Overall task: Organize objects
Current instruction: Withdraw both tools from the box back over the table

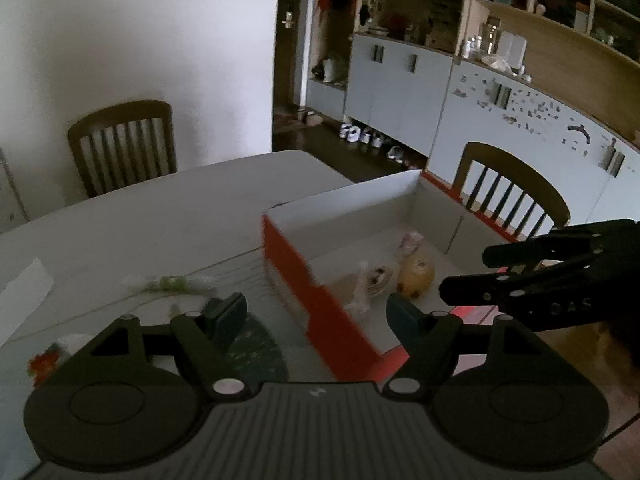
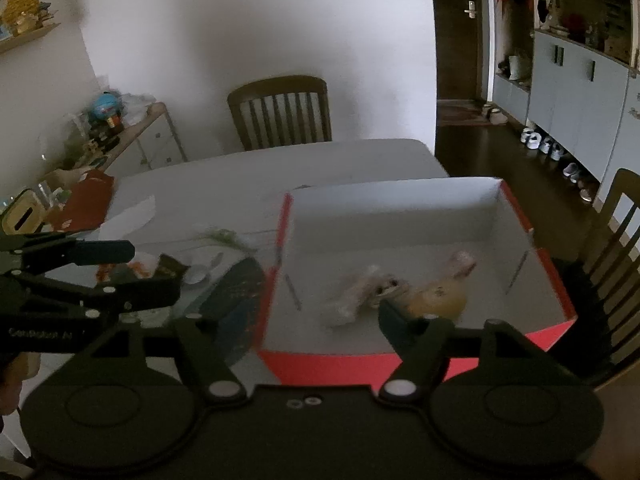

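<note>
A red-sided cardboard box with a white interior is seen on a white table, holding a yellowish bagged item and a pale wrapped bundle side by side on its floor. The left gripper and right gripper are held above the near edge, fingers spread wide with nothing between them. Small wrapped items are left on the table beside the box

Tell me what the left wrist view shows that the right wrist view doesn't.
Only the left wrist view: the long wall cupboard with open shelves, behind the right-hand chair. Only the right wrist view: a cluttered side cabinet and a red cloth. Both: the red box holding a yellow bag, the white table, a chair at the wall, and shoes.
</note>
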Available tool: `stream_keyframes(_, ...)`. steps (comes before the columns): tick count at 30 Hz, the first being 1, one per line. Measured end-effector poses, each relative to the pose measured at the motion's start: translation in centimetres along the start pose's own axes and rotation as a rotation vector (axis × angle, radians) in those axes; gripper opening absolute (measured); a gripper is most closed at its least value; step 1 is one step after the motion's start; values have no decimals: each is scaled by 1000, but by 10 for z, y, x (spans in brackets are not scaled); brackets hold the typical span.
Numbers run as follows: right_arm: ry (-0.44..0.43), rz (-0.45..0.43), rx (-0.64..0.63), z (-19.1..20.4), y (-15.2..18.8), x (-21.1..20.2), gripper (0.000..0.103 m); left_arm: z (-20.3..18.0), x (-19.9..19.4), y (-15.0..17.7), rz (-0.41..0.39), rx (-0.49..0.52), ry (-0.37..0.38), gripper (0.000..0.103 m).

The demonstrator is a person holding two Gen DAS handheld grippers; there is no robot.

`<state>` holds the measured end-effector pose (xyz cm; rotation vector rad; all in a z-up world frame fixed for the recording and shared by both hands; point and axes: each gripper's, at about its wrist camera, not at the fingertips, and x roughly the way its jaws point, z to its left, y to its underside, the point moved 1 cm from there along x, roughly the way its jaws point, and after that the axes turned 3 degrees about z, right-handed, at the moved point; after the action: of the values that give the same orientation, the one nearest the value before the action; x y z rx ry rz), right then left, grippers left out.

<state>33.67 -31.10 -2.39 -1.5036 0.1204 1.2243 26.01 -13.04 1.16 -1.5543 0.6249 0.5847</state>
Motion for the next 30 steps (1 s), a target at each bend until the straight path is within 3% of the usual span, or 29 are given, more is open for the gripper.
stream_keyframes(9, -3, -4, 15, 47, 11, 2, 88, 48, -27, 28, -17, -40, -19, 78)
stream_keyframes(11, -3, -4, 21, 58, 14, 5, 89, 57, -32, 35, -21, -48, -30, 84)
stream_keyframes(18, 3, 6, 28, 89, 23, 15, 94, 94, -45, 61, -5, -75, -68, 84)
stream_keyframes(24, 8, 26, 31, 110, 23, 26, 94, 128, -54, 85, -7, -109, -67, 101)
stream_keyframes(30, 38, 54, 7, 130, 22, 44, 94, 159, -59, 108, -17, -147, -106, 102)
